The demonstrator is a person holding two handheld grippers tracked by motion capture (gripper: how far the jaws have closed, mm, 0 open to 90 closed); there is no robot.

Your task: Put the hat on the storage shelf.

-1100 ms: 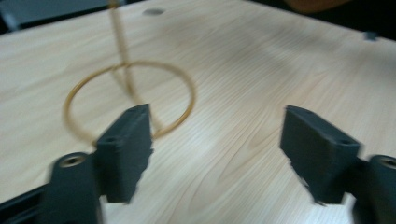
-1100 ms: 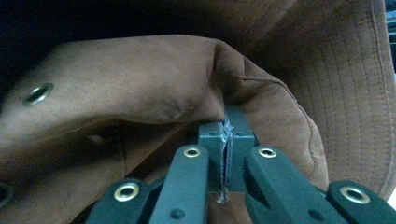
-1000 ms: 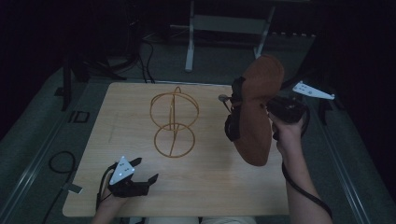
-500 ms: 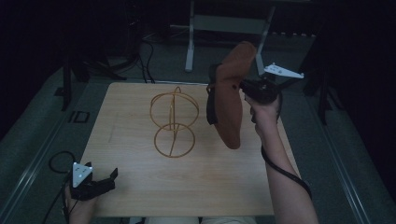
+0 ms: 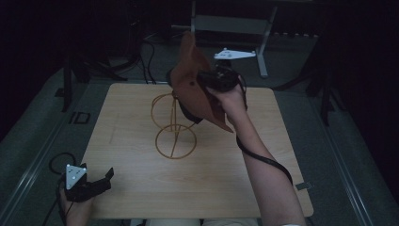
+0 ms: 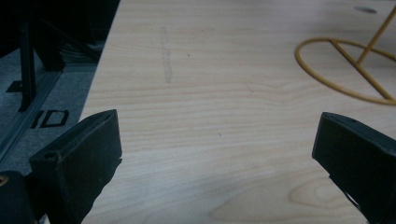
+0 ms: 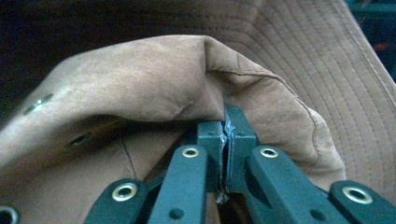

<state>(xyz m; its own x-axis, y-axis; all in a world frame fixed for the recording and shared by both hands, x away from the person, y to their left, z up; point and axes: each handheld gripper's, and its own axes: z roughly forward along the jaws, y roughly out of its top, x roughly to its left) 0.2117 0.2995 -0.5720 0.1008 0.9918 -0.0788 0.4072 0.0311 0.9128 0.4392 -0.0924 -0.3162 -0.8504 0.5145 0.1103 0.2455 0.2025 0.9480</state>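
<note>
A brown brimmed hat hangs in the air above the gold wire stand in the middle of the wooden table. My right gripper is shut on a fold of the hat's fabric, the jaws pressed together on it. At the table's front left corner my left gripper stands open. Its jaws have just been opening and are wide apart with only bare wood between them. The stand's upper ring is partly hidden behind the hat.
A metal frame with legs stands on the floor beyond the table's far edge, with cables to its left. A black cable trails along the right forearm. Grey floor rails run along both sides of the table.
The right gripper has carried the hat left and a little up, from the table's right side to over the wire stand. The left gripper slid to the front left corner, then stayed.
</note>
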